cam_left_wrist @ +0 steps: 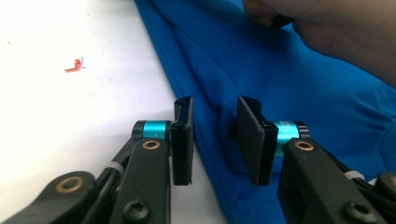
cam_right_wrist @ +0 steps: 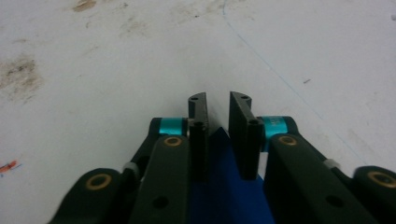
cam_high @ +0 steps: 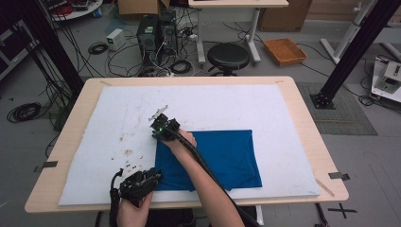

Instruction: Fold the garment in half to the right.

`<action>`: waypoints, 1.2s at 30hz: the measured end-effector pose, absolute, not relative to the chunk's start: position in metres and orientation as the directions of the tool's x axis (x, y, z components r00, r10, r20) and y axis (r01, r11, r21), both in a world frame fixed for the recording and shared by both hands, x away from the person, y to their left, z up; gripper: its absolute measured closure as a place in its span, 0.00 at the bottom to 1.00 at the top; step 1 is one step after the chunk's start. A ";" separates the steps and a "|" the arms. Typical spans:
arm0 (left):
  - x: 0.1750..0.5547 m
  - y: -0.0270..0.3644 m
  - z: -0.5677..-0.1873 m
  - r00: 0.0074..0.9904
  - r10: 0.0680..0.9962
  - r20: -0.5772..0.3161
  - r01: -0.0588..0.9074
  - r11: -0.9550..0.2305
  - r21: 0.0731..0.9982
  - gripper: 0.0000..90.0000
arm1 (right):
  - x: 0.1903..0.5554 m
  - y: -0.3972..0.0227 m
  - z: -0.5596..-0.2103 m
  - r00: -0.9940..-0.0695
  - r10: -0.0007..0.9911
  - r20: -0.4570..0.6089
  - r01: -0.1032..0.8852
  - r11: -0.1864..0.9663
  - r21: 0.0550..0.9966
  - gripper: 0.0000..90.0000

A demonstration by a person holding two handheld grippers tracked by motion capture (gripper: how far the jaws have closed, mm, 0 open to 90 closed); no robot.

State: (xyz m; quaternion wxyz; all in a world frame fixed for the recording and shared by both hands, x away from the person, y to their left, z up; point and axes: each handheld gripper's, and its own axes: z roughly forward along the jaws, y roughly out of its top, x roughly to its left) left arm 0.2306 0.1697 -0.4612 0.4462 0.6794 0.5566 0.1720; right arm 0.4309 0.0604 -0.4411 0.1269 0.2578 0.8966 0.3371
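High view: a folded blue cloth (cam_high: 215, 158) lies on a stained white mat (cam_high: 236, 106) atop a wooden table (cam_high: 302, 118); stool (cam_high: 228, 56), PC towers (cam_high: 156, 30) & cables on the grey floor behind. Left gripper view: left gripper (cam_left_wrist: 215, 140) part-open, jaws straddling the cloth's edge fold, pads not pressing. Right gripper view: right gripper (cam_right_wrist: 218, 135) narrowly apart over a cloth corner; grip can't be told.

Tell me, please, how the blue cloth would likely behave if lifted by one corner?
The cloth would probably droop and unfold: it lies flat in soft folds and wrinkles. It looks thin, so likely light. It may drag rather than slide on the white mat.
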 end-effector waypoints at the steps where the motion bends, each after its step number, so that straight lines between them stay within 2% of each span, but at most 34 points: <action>1: 0.231 0.170 -0.461 0.321 0.910 -0.263 0.603 0.018 0.798 0.79 | 0.431 0.060 -0.441 -0.835 0.548 -0.054 0.377 0.640 0.670 0.92; 2: 0.231 0.172 -0.462 0.308 0.910 -0.277 0.607 0.036 0.794 0.82 | 0.430 0.062 -0.439 -0.832 0.550 -0.077 0.369 0.651 0.663 0.98; 3: 0.231 0.172 -0.462 0.308 0.910 -0.277 0.607 0.036 0.794 0.84 | 0.430 0.061 -0.439 -0.832 0.551 -0.070 0.372 0.647 0.666 0.99; 8: 0.233 0.179 -0.462 0.292 0.901 -0.320 0.630 0.070 0.773 0.95 | 0.431 0.056 -0.434 -0.831 0.554 -0.047 0.377 0.623 0.686 0.99; 13: 0.234 0.182 -0.461 0.297 0.887 -0.353 0.633 0.094 0.769 0.97 | 0.431 0.052 -0.428 -0.830 0.558 -0.026 0.380 0.598 0.706 0.99; 15: 0.233 0.182 -0.461 0.309 0.869 -0.387 0.632 0.117 0.766 0.78 | 0.430 0.050 -0.425 -0.831 0.556 -0.023 0.377 0.594 0.711 0.99; 17: 0.232 0.182 -0.461 0.311 0.865 -0.394 0.632 0.121 0.766 0.68 | 0.430 0.050 -0.425 -0.831 0.556 -0.023 0.377 0.593 0.711 0.99; 21: 0.231 0.177 -0.461 0.317 0.876 -0.364 0.626 0.095 0.774 0.62 | 0.430 0.047 -0.423 -0.830 0.558 -0.022 0.376 0.588 0.716 0.99; 25: 0.230 0.176 -0.462 0.315 0.876 -0.364 0.626 0.096 0.774 0.66 | 0.430 0.046 -0.421 -0.828 0.560 -0.017 0.379 0.582 0.720 0.99; 27: 0.228 0.182 -0.460 0.305 0.857 -0.414 0.615 0.155 0.773 0.66 | 0.430 0.044 -0.420 -0.828 0.560 -0.013 0.379 0.576 0.725 0.99; 29: 0.228 0.184 -0.460 0.302 0.854 -0.424 0.608 0.170 0.775 0.65 | 0.430 0.044 -0.419 -0.828 0.560 -0.014 0.378 0.576 0.725 0.99; 32: 0.227 0.190 -0.463 0.298 0.812 -0.503 0.624 0.233 0.746 0.60 | 0.430 0.043 -0.418 -0.828 0.561 -0.019 0.374 0.577 0.726 0.99; 35: 0.228 0.186 -0.465 0.306 0.818 -0.487 0.641 0.202 0.741 0.58 | 0.430 0.043 -0.418 -0.828 0.560 -0.020 0.373 0.577 0.727 0.99; 36: 0.228 0.181 -0.465 0.320 0.838 -0.442 0.632 0.159 0.759 0.56 | 0.430 0.043 -0.417 -0.828 0.560 -0.016 0.376 0.576 0.725 0.99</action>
